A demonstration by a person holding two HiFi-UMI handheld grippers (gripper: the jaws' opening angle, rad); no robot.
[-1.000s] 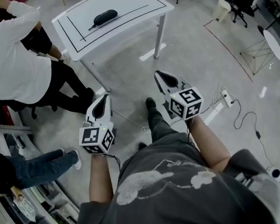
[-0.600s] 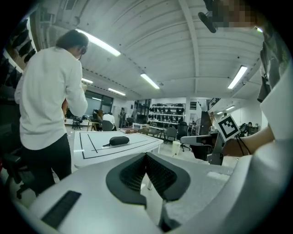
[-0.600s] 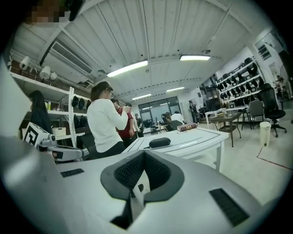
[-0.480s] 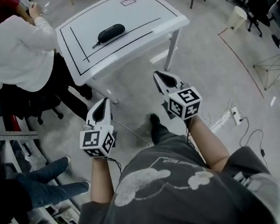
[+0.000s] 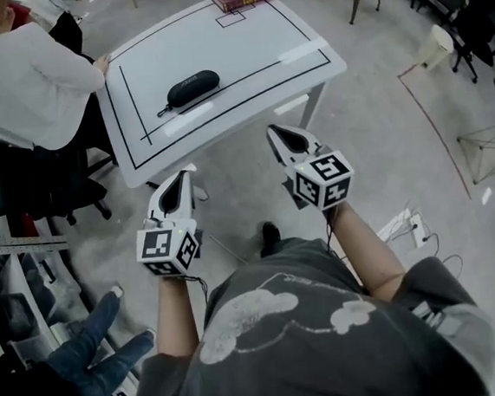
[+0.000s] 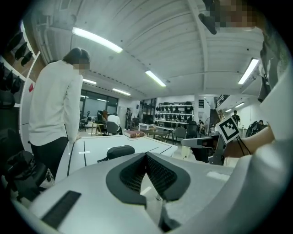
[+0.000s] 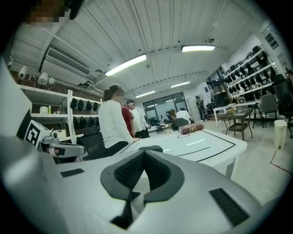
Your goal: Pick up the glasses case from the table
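1. Two tools, the left tool (image 5: 184, 171) and the right tool (image 5: 273, 133), are both pressed together and empty. They point at the bench (image 5: 285, 41) from its near side.
2. The glasses case (image 5: 193, 88) lies on the bench's left half, well apart from both tools.
3. I'd judge this the approach. The next move calls for stepping closer, spreading one tool's jaws and straddling the case.

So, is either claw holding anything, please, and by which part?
Nothing: left claw and right claw are shut and empty; the glasses case lies on the table.
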